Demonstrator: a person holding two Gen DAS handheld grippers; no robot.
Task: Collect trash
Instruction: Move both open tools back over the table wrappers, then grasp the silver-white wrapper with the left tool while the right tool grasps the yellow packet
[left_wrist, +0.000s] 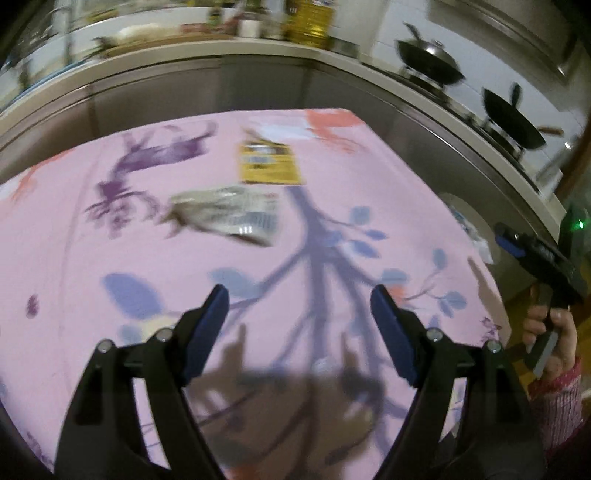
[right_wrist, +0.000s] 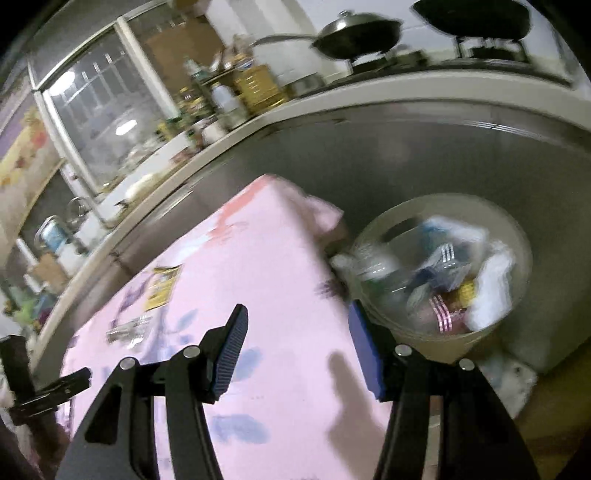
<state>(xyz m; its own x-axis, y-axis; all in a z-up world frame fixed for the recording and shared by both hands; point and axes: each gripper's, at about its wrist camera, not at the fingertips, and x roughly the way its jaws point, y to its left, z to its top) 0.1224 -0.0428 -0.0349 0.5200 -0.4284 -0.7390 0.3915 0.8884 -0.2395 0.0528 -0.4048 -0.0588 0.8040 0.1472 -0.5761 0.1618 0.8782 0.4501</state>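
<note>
A crumpled clear plastic wrapper (left_wrist: 229, 216) and a yellow packet (left_wrist: 267, 164) lie on the pink flowered tablecloth (left_wrist: 184, 258), ahead of my left gripper (left_wrist: 299, 301), which is open and empty above the cloth. My right gripper (right_wrist: 295, 321) is open and empty at the table's right edge, next to a round bin (right_wrist: 439, 266) holding several wrappers. Wrapper (right_wrist: 129, 330) and packet (right_wrist: 162, 284) show far left in the right wrist view. The right gripper also shows in the left wrist view (left_wrist: 509, 240), held by a hand.
A steel kitchen counter (left_wrist: 258, 74) runs behind the table, with woks (left_wrist: 428, 61) on a stove, an oil bottle (left_wrist: 310, 22) and jars. The bin stands on the floor between table and counter. The left gripper's body (right_wrist: 44, 391) is at the left edge.
</note>
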